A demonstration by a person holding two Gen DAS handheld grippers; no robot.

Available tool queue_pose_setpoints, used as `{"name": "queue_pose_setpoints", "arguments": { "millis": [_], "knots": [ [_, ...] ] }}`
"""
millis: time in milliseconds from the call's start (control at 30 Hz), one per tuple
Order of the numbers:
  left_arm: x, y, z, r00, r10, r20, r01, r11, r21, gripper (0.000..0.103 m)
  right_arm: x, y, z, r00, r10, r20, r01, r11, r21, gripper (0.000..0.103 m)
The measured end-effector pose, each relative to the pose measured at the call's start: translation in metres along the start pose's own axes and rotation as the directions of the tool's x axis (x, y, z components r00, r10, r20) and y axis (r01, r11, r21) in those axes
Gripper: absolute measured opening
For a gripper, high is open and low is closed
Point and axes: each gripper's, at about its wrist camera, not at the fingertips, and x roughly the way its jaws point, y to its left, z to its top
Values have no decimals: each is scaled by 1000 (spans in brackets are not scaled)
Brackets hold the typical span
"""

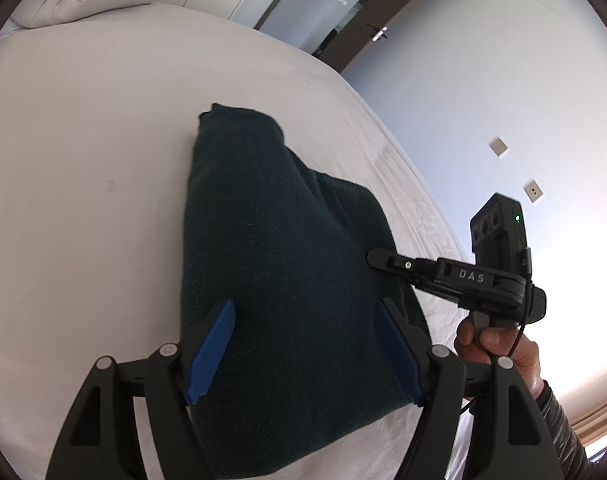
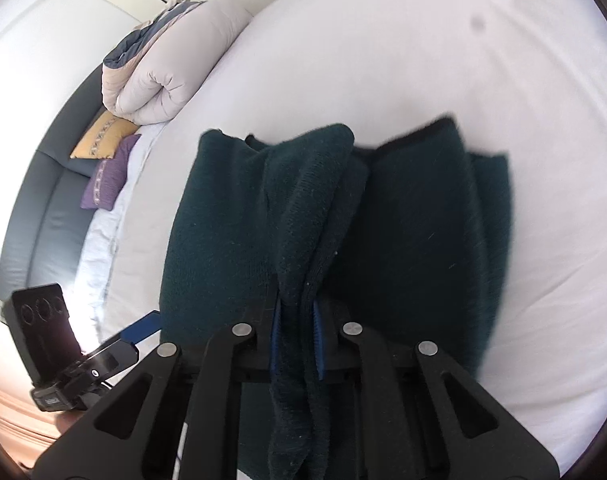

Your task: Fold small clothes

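The green garment (image 1: 287, 264) is a dark knitted piece lying on the white bed (image 1: 83, 160), near the bed's edge on the wall side. The right gripper (image 2: 297, 340) has its blue pads squeezed together on a bunched ridge of the cloth, so it is clamped on the garment. The left gripper (image 1: 303, 352) has its blue fingers (image 1: 211, 352) wide apart, one on each side of the cloth's near end, pressing nothing. The garment stretches away from both grippers, its long way running from the near end up to a narrow far tip. The right gripper is already on it; the left one hangs just over it. I think the next fold needs the left one to grab the near end.
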Motion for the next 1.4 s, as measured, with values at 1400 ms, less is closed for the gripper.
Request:
{"name": "queue_pose_setpoints", "arguments": {
  "millis": [1400],
  "knots": [
    [26,1,-35,984,168,-58,-159,979,129,80,-70,-48,-85,982,-130,138,110,984,141,29]
  ]
}}
